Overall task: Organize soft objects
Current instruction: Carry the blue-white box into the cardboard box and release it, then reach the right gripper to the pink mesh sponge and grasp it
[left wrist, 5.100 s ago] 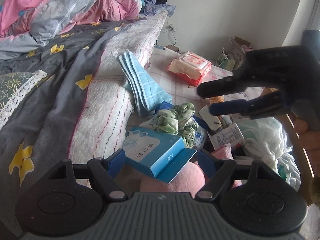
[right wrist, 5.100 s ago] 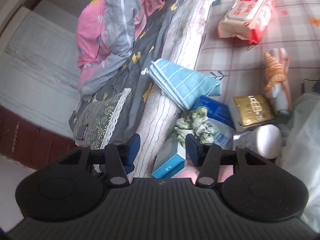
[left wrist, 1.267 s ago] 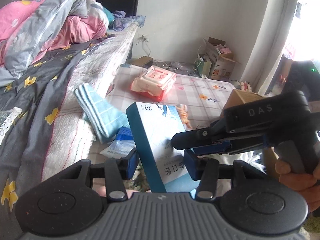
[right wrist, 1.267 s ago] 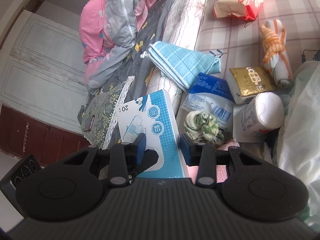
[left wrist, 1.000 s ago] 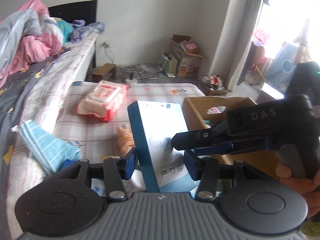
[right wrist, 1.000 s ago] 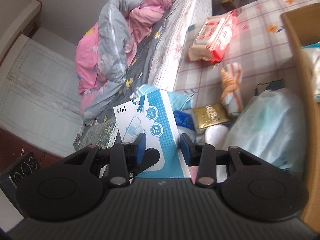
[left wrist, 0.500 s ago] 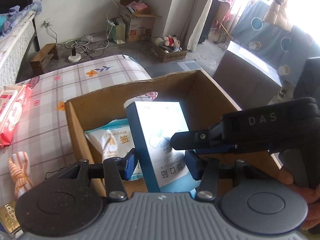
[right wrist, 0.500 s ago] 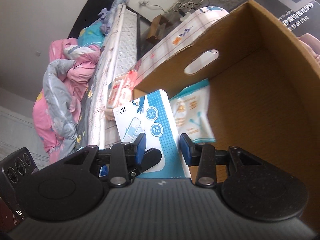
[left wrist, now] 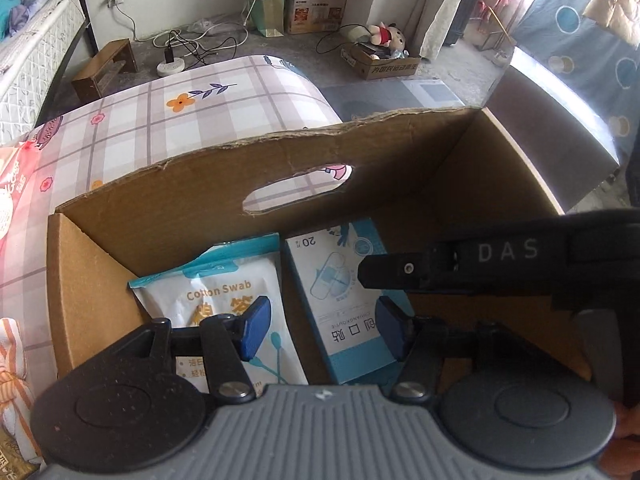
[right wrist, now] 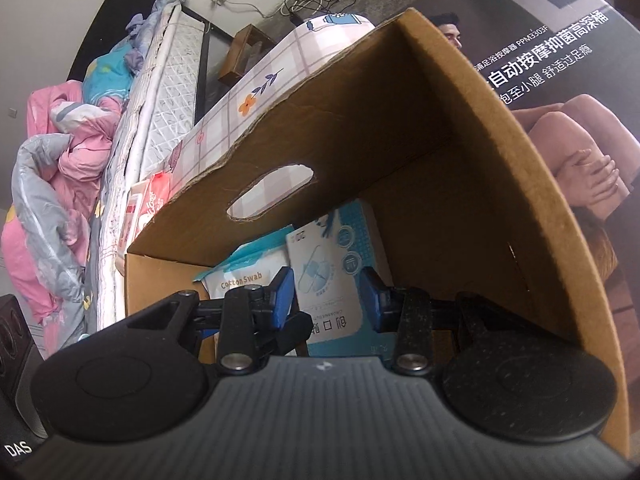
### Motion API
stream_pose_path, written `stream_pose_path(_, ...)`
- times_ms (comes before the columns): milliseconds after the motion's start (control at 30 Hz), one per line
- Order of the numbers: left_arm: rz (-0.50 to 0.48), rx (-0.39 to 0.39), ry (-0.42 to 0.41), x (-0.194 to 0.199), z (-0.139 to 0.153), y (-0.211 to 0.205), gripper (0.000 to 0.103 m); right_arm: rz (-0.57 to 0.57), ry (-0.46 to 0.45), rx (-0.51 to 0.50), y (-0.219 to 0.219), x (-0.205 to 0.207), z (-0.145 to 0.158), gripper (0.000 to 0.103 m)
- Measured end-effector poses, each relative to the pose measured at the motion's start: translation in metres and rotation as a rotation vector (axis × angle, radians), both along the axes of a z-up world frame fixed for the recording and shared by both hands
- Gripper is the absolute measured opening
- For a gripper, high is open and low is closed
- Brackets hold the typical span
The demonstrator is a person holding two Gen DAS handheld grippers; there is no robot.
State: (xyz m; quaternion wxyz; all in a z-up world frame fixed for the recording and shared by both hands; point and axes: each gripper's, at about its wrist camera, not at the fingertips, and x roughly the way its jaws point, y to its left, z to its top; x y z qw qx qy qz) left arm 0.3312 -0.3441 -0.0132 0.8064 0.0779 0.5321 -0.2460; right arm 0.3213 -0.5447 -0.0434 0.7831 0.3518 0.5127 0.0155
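A blue-and-white plaster box point(left wrist: 340, 280) lies inside the brown cardboard box point(left wrist: 160, 200), next to a white "Cotton Swab" pouch point(left wrist: 216, 292). My left gripper point(left wrist: 323, 328) hangs just over it. Its jaws are opening, and the left pad stands clear of the box's edge. One of the right gripper's black fingers point(left wrist: 400, 274) reaches in from the right across the box. In the right wrist view my right gripper point(right wrist: 328, 300) is shut on the plaster box point(right wrist: 324, 272), low inside the cardboard box point(right wrist: 400, 120) beside the pouch point(right wrist: 244, 276).
A red wet-wipes pack point(right wrist: 148, 200) and an orange striped cloth roll point(left wrist: 10, 360) lie on the checked flowered cover point(left wrist: 160, 120) left of the cardboard box. Behind are the bed with a pink quilt point(right wrist: 60, 160) and floor clutter. A dark printed carton point(right wrist: 560, 60) stands to the right.
Both grippers carried the plaster box from over the bed's clutter to the cardboard box and lowered it inside. The left jaws have spread away from it.
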Motion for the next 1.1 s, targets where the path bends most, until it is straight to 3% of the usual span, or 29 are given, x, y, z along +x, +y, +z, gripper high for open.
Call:
stream_pose_path(167, -0.001, -0.023, -0.039, -0.004, 0.024, 0.018, 0.064, 0.000, -0.023, 0.006, 0.009, -0.001, 0.006, 0.036)
stream_pose_path(367, -0.003, -0.083, -0.085, -0.027, 0.065, 0.056, 0.067, -0.023, -0.103, 0.035, 0.018, -0.020, 0.041, 0.037)
stream_pose_path(567, 0.021, -0.131, -0.168, -0.068, 0.118, 0.135, 0.074, -0.005, -0.237, 0.074, 0.042, -0.066, 0.090, 0.041)
stream_pose_path(733, 0.100, -0.130, -0.240, -0.103, 0.144, 0.220, 0.076, 0.050, -0.322, 0.116, 0.078, -0.105, 0.119, 0.044)
stream_pose_path(900, 0.206, -0.122, -0.292, -0.145, 0.148, 0.294, 0.076, 0.136, -0.340, 0.158, 0.131, -0.135, 0.131, 0.045)
stream_pose_path(1100, 0.249, -0.156, -0.284, -0.199, 0.121, 0.355, 0.074, 0.310, -0.291, 0.192, 0.222, -0.149, 0.125, 0.045)
